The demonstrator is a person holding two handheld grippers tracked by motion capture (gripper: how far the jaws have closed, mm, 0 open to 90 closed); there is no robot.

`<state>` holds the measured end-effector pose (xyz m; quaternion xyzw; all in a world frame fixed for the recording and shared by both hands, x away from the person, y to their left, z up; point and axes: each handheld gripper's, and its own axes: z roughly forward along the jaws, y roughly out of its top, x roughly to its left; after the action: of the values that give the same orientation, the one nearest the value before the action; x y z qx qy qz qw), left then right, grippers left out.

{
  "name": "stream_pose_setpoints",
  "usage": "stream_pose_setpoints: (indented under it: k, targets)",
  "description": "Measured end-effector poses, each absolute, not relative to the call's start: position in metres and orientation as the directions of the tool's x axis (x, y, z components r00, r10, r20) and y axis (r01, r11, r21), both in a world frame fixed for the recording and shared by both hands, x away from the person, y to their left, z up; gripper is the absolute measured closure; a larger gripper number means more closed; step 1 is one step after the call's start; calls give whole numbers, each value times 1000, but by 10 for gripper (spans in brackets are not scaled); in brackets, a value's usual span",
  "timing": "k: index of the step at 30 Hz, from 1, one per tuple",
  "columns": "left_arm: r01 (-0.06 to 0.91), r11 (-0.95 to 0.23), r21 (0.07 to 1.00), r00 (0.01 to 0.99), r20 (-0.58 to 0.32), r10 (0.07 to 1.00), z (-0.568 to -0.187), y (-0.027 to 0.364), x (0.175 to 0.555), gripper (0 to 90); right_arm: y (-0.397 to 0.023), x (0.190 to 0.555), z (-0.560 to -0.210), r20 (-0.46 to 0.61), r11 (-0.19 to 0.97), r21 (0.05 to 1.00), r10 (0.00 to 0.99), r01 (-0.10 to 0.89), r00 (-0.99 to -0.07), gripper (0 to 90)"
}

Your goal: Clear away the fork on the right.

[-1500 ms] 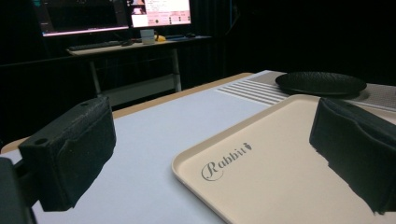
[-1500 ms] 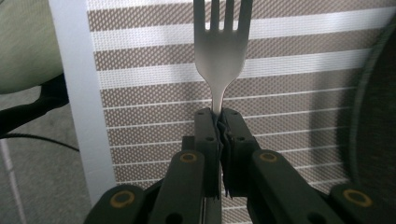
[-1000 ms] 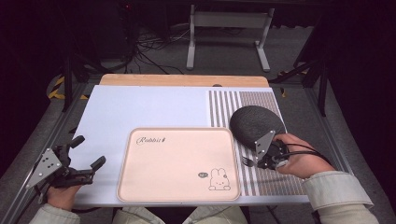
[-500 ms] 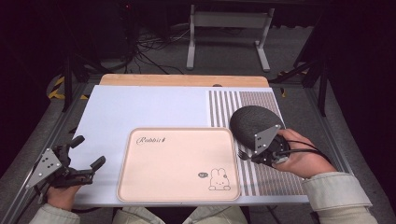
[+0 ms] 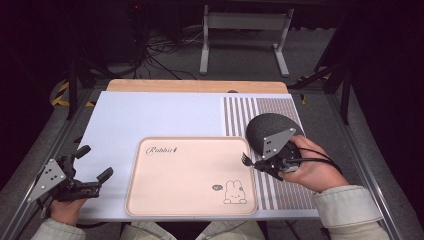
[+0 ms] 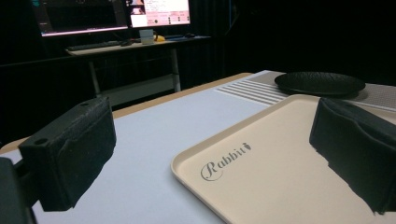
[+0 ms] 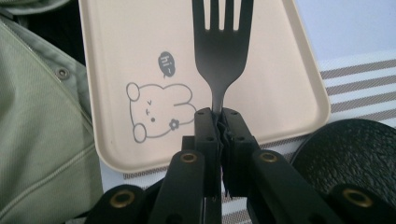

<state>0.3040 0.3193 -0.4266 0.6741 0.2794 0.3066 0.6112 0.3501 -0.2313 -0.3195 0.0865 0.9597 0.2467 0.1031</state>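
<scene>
Holding a black fork (image 7: 220, 56) by its handle, the right hand-held gripper (image 5: 257, 163) has its jaws pinched tight on it, tines pointing away toward the person's left. In the high view the fork (image 5: 246, 160) sits just over the right edge of the beige tray (image 5: 190, 175), up off the surface rather than lying on it. From the right gripper view you look straight down the jaws: the tines hang over the tray (image 7: 154, 46) near its little rabbit drawing (image 7: 156, 109) with the "hi" bubble, and the handle disappears between the two pads.

Right behind that hand there's a dark round plate (image 5: 272, 131) on the striped part of the mat (image 5: 240, 112); the gripper's grey plate overlaps it in the high view, so can't tell if they touch. The plate (image 7: 350, 149) also shows at the lower right of the right gripper view.

Over on the other side, the left hand-held gripper (image 5: 95, 165) rests at the near left corner of the surface (image 5: 150, 112), jaws spread wide with nothing between them. Its own camera shows both pads far apart, with the tray (image 6: 280, 154), "Rabbit" lettering and all, and the plate (image 6: 320, 84) farther back. It sits just beside the tray's left edge, well apart from the fork.
</scene>
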Motion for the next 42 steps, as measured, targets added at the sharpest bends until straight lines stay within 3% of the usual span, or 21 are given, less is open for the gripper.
stream_pose_setpoints:
  k: [24,26,28,42]
  targets:
    - [-1,-97,995,658,74,749,-426,319,304,13,-190,354,-315,-53,726,573,497,381,-866,870]
    - [-1,-97,995,658,73,749,-426,319,304,12,-188,355,-316,-50,720,570,511,396,-858,870]
    - [-1,-97,995,658,74,749,-426,319,304,13,-184,355,-319,19,677,568,557,467,-830,870]
    - [-3,-96,995,659,74,749,-426,319,304,13,-165,364,-331,60,581,510,712,634,-700,870]
